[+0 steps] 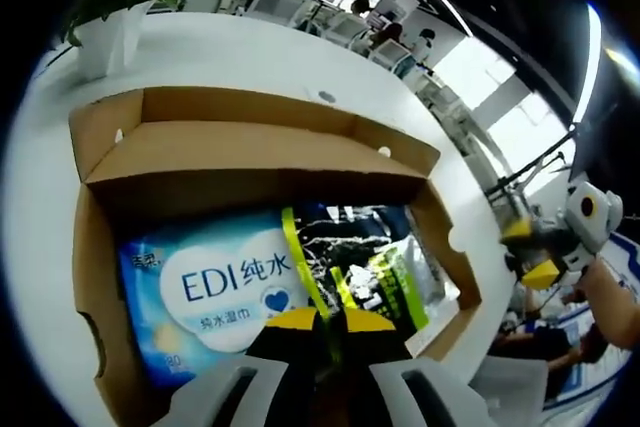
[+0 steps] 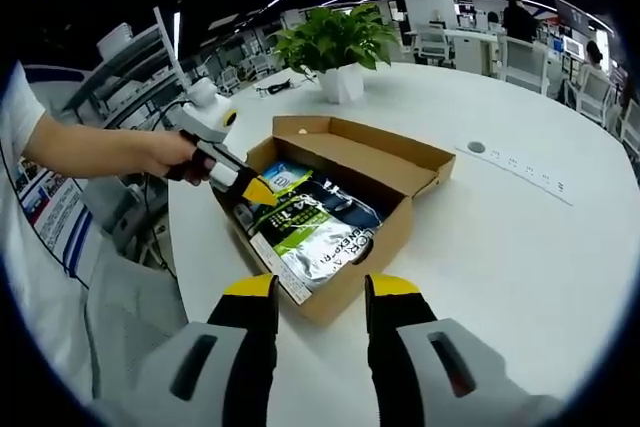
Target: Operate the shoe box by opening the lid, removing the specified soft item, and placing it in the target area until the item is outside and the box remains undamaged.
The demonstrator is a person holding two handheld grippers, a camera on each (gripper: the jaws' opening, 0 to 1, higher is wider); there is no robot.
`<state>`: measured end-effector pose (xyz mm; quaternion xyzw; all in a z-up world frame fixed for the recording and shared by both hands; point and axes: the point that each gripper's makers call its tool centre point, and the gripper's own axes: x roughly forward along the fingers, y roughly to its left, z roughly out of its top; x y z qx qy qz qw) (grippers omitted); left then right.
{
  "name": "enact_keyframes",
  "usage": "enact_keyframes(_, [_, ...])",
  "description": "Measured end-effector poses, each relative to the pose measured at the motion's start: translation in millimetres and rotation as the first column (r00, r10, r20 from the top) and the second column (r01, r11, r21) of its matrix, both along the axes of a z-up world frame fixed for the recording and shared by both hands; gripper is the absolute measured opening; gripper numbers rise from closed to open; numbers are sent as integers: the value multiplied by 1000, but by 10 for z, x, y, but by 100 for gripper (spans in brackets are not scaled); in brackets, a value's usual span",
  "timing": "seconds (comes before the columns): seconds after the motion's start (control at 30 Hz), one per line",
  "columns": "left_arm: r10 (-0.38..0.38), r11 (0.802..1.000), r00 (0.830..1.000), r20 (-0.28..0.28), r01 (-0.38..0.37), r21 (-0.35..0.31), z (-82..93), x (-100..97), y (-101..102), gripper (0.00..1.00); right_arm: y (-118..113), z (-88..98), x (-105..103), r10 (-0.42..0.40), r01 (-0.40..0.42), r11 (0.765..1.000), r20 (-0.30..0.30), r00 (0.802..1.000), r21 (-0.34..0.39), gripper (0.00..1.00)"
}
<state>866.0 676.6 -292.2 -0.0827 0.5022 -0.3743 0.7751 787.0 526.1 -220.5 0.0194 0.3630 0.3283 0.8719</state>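
1. A brown shoe box [image 2: 345,212] is being seen open on the white round table [image 2: 500,237], near the table's edge on the person's side, its lid [image 1: 250,127] folded back toward the table's middle.
2. Inside the box, a blue-and-white wet-wipe pack [image 1: 205,297] is lying flat beside a dark-and-silver soft pouch [image 2: 315,232] with green lettering; the two are touching, the pouch taking up the box end nearer the right gripper.
3. A potted green plant [image 2: 335,47] in a white pot is standing beyond the box, toward the far table edge. A small round grommet [image 2: 476,147] and a row of marks are set in the tabletop, well apart from the box.
4. Desks, chairs and seated people are being seen in the office background.
5. The left gripper [image 2: 255,190] is being held by a hand [image 2: 165,157] over the box's side wall, its yellow tips closed together and pressing on the pouch's edge; whether the pouch is pinched cannot be told.
6. The right gripper [image 2: 318,287] is hovering just short of the box's near wall, jaws parted and holding nothing.
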Motion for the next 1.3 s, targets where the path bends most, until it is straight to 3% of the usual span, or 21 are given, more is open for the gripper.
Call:
enact_keyframes(0.5, [27, 999, 1000, -13, -27, -23, 38, 8, 3, 0, -9, -8, 29, -3, 3, 1000, 3, 1000, -7, 31])
enact_keyframes(1.07, [70, 997, 997, -19, -70, -17, 79, 47, 345, 0, 284, 13, 140, 33, -33, 999, 8, 999, 3, 30])
enact_keyframes(1.3, [78, 997, 997, -25, -78, -21, 88, 27, 396, 0, 367, -18, 210, 39, -39, 999, 3, 999, 12, 30])
